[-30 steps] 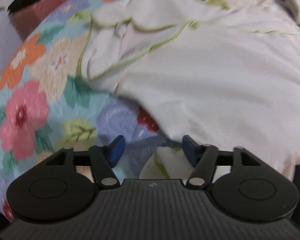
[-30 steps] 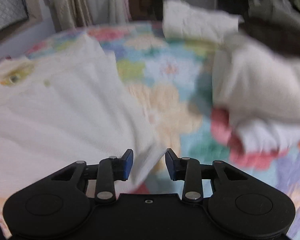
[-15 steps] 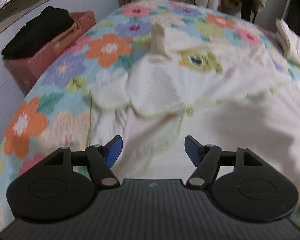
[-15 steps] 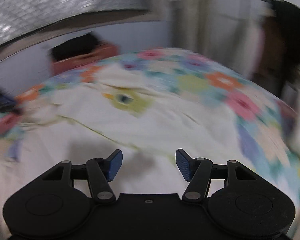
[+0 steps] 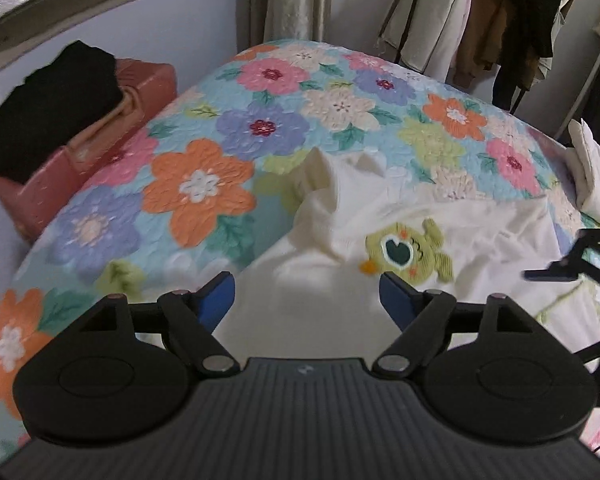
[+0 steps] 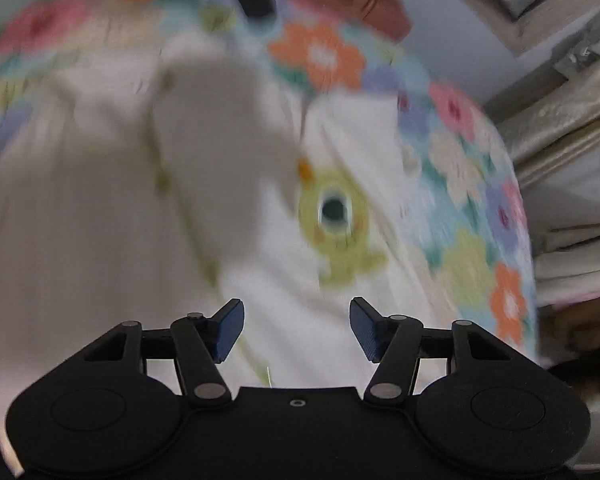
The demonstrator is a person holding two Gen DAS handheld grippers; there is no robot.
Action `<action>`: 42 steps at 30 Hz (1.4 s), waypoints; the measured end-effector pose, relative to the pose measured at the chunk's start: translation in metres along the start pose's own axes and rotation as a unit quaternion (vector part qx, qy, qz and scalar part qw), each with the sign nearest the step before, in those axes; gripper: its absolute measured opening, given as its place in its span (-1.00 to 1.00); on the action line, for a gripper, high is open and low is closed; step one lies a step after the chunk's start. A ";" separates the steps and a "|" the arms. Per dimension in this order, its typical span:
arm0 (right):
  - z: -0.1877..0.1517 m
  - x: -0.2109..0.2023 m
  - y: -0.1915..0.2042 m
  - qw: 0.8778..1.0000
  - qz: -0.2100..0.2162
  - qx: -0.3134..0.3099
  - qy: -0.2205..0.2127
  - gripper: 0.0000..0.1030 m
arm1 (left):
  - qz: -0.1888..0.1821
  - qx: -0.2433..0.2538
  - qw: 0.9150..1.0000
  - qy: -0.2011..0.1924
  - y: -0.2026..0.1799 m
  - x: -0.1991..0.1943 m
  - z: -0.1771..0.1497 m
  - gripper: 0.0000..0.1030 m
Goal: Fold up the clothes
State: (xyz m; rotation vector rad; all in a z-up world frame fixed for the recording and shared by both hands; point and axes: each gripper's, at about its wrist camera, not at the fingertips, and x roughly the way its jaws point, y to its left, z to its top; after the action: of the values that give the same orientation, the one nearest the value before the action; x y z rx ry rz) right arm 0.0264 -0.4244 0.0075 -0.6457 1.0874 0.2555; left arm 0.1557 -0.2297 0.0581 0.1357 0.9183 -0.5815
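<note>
**One cream top, two released grippers, over a flowered bed**

Spread across most of a bed: cream top (image 5: pixel 480 240), front up, green bird patch (image 5: pixel 410 254) showing, far corner bunched into a soft peak, near part smoother. Underneath, flowered quilt (image 5: pixel 200 188).

Judged soft, light and limp, apparently a ribbed knit. Likely to sag from any single pinch and to drag rather than slide on the quilted surface. Nothing fragile about it. Best taken at an edge: hem, cuff or shoulder seam, with both layers between the pads. Better with two holds well apart, so as to lift a straight line of cloth rather than a drooping point. Poor choice: the thick patch or the middle of the body.

Low over the near cloth, left gripper (image 5: pixel 306 296), blue pads wide apart, nothing between. Likewise right gripper (image 6: pixel 296 320), released and empty above the top, by the patch.

Shown sharply by the left wrist view only: bunched corner, red case (image 5: pixel 132 92) beside the bed under a black bundle (image 5: pixel 52 108), clothes rail (image 5: pixel 480 20), white pile (image 5: pixel 596 176) at the bed's right edge. Added by the right wrist view, through heavy blur: a raised grey-shaded fold standing proud on the left of the top, and green stitching near the pads.
</note>
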 end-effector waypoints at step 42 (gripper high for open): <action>0.057 0.186 -0.176 0.856 0.335 0.350 -0.182 -0.89 | -0.200 -0.052 0.974 0.095 -0.014 0.147 -0.010 -0.75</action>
State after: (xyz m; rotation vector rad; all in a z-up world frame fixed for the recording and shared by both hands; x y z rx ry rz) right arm 0.2408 -0.5499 -0.0754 0.4515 0.9099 0.5223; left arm 0.2097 -0.2990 -0.0616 -0.0940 1.1714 -0.9012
